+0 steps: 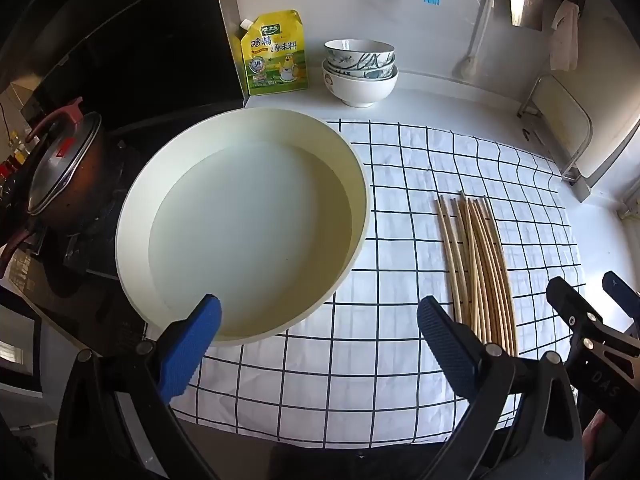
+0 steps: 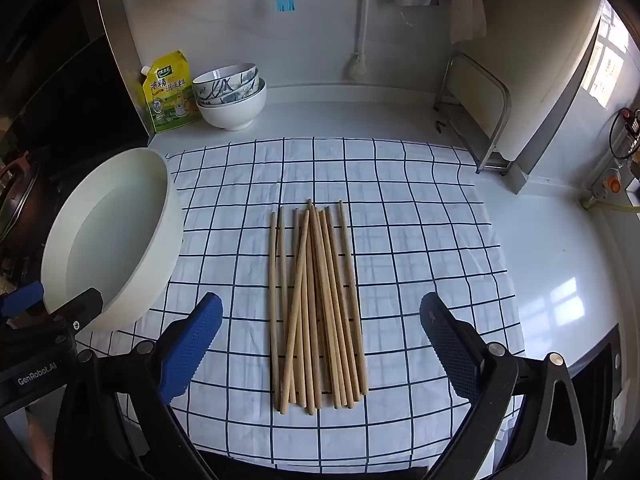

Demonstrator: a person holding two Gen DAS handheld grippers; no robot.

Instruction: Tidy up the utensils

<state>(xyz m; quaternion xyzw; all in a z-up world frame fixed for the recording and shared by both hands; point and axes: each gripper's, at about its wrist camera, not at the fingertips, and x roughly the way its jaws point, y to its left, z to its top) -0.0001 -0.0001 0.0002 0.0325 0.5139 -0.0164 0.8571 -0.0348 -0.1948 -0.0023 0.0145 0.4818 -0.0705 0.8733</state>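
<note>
Several wooden chopsticks (image 2: 316, 304) lie in a loose bundle on a white cloth with a dark grid (image 2: 420, 240); they also show in the left wrist view (image 1: 480, 264). A large empty cream round basin (image 1: 240, 224) sits on the cloth's left side, also in the right wrist view (image 2: 160, 240). My left gripper (image 1: 320, 344) is open and empty, just before the basin's near rim. My right gripper (image 2: 320, 344) is open and empty, above the near ends of the chopsticks, and shows at the right of the left wrist view (image 1: 580, 312).
Stacked bowls (image 1: 360, 72) and a yellow seasoning pouch (image 1: 276, 56) stand at the back by the wall. A lidded pot (image 1: 64, 168) sits on the stove at left. A metal rack (image 2: 480, 112) stands at back right. A blue brush (image 2: 285, 0) hangs on the wall.
</note>
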